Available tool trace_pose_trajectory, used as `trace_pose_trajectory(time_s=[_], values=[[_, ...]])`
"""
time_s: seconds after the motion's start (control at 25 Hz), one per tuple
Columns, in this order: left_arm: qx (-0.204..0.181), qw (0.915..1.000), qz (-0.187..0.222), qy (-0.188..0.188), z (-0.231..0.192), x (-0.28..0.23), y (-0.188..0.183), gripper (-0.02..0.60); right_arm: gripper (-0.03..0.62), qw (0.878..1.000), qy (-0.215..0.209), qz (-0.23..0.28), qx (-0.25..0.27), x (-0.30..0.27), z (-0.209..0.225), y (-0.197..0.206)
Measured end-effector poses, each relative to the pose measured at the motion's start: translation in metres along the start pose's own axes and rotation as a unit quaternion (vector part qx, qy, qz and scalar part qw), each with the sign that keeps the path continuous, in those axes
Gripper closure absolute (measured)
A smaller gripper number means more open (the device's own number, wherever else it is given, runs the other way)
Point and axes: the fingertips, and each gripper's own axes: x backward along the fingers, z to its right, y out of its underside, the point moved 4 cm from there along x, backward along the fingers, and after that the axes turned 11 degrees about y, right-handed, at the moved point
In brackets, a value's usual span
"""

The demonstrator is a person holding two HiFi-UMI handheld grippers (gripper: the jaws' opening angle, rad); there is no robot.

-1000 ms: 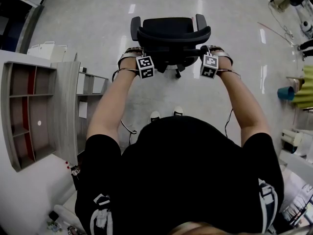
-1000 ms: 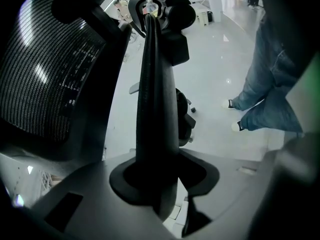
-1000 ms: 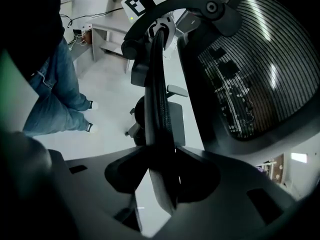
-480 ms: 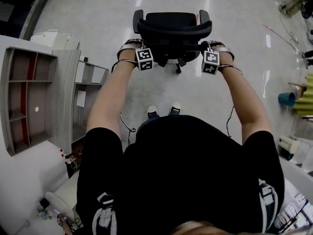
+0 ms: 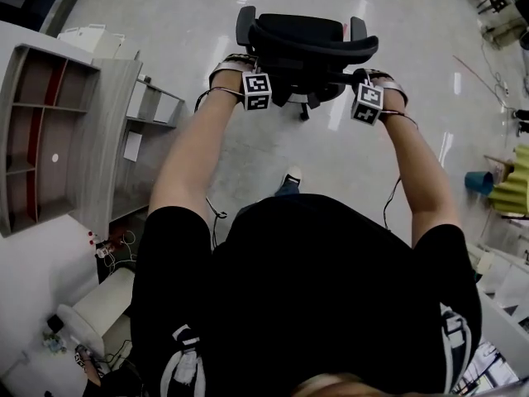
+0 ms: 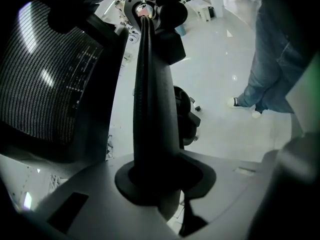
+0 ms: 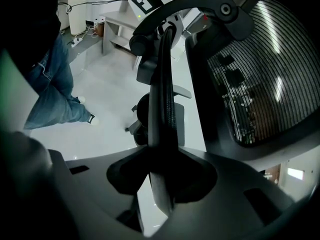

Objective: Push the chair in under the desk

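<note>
Glossy floor (image 5: 273, 151), shelf unit (image 5: 50, 131) at left; left tongs (image 6: 155, 184), right tongs (image 7: 162, 179) just closed, pinching chair (image 5: 306, 44) backrest rim.

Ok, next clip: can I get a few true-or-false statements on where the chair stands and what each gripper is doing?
1. The left gripper is shut on the backrest frame of the chair. True; its jaws have just been closing, with the frame between them.
2. The right gripper holds nothing. False: its jaws, which have also just been closing, grip the frame on the backrest's other side.
3. The chair is already under the desk. False: it stands out on the floor, with the desk off at the head view's left.
4. The backrest panel is mesh. True.
</note>
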Motion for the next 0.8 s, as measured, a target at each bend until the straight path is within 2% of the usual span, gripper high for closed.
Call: trace_pose_trajectory(time_s=[0.4, 0.64, 0.8], values=[[0.015, 0.9999, 0.002, 0.005, 0.059, 0.023, 0.004, 0.509, 0.470, 0.999, -0.031, 0.010, 0.005, 0.033, -0.037, -0.026], [0.032, 0.9995, -0.006, 0.007, 0.105, 0.044, 0.011, 0.508, 0.505, 0.999, -0.031, 0.017, 0.017, 0.039, -0.075, -0.043], [0.047, 0.9986, -0.016, 0.016, 0.137, 0.058, 0.012, 0.506, 0.508, 0.998, -0.030, 0.042, 0.025, 0.055, -0.094, -0.053]])
